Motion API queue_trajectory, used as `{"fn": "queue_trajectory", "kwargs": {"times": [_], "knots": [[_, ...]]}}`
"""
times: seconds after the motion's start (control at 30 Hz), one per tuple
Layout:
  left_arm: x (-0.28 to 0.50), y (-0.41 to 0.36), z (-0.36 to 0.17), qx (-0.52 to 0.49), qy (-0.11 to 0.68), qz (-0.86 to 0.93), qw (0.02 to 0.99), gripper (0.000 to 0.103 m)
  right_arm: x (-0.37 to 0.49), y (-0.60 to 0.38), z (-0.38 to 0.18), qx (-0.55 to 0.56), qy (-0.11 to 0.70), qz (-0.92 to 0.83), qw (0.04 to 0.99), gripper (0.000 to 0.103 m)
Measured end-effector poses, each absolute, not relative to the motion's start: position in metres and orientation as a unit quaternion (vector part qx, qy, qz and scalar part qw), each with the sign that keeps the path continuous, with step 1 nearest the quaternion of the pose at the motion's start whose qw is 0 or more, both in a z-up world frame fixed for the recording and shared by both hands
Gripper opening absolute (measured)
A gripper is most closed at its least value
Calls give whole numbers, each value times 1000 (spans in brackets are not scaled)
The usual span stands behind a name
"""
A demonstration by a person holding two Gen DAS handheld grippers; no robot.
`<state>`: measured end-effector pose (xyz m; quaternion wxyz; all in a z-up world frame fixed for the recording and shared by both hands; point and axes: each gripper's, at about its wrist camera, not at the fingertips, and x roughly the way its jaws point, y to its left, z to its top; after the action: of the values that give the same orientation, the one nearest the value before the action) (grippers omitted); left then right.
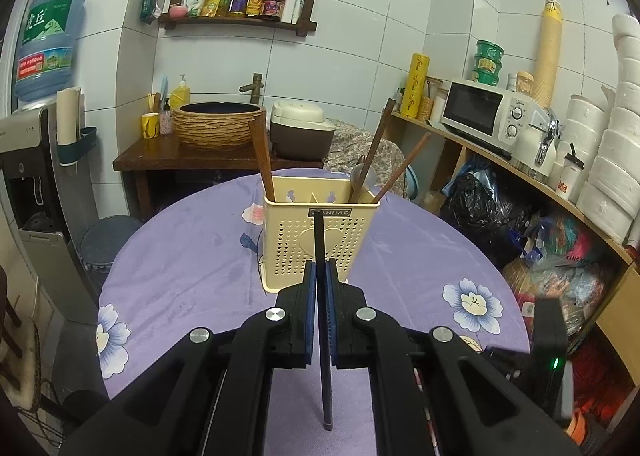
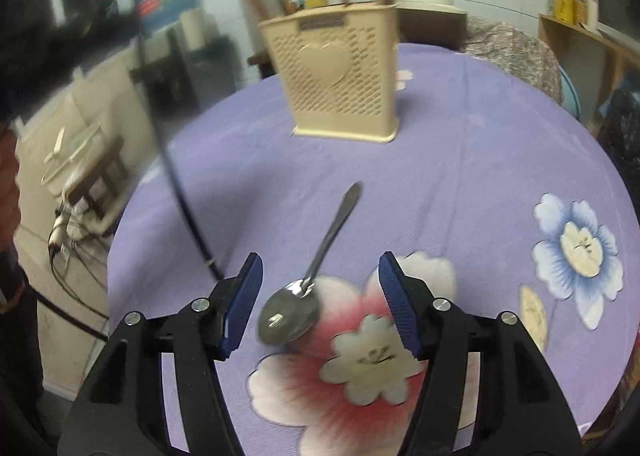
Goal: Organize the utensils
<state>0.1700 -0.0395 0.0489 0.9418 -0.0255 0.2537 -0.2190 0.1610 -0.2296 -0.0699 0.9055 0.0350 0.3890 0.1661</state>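
Observation:
My left gripper (image 1: 320, 268) is shut on a thin dark chopstick (image 1: 318, 236), which it holds upright just in front of the cream perforated utensil holder (image 1: 288, 240). Brown wooden chopsticks (image 1: 262, 163) and a spoon (image 1: 362, 175) stand in the holder. In the right wrist view a metal spoon (image 2: 290, 316) lies on the purple flowered tablecloth (image 2: 460, 155), bowl towards me. My right gripper (image 2: 320, 268) stands open over it, one finger on each side of the bowl and neither touching it. The dark chopstick (image 2: 180, 191) shows at the left, and the holder (image 2: 336, 75) stands farther back.
Behind the round table stand a wooden stand with a woven basin (image 1: 220, 123) and a rice cooker (image 1: 302, 131). A shelf at the right carries a microwave (image 1: 480, 111) and paper rolls, with bags (image 1: 488, 211) under it. A water dispenser (image 1: 36, 159) stands at the left.

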Motion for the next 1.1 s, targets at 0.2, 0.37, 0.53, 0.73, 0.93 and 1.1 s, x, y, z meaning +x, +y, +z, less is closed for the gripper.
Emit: {"fn": "queue_trajectory", "kwargs": {"times": [0.2,0.37,0.53,0.73,0.93,1.1], "knots": [[169,-40,49,-27,254,-222,941,6,152,-202,-103,1,428,148,891,61],[170,-38,48,-30,253,-220,942,6,152,-195,-110,-48,429,113,895,61],[170,-38,48,-30,253,-221,941,6,166,-250,-104,11,425,47,904,61],[169,-39,48,-29,253,-221,942,6,183,-363,-101,120,419,-83,896,61],[168,-39,49,-30,253,-221,941,6,177,-351,-101,149,415,-21,897,65],[169,-41,50,-25,254,-225,941,6,184,-321,-95,79,407,2,910,65]]}}
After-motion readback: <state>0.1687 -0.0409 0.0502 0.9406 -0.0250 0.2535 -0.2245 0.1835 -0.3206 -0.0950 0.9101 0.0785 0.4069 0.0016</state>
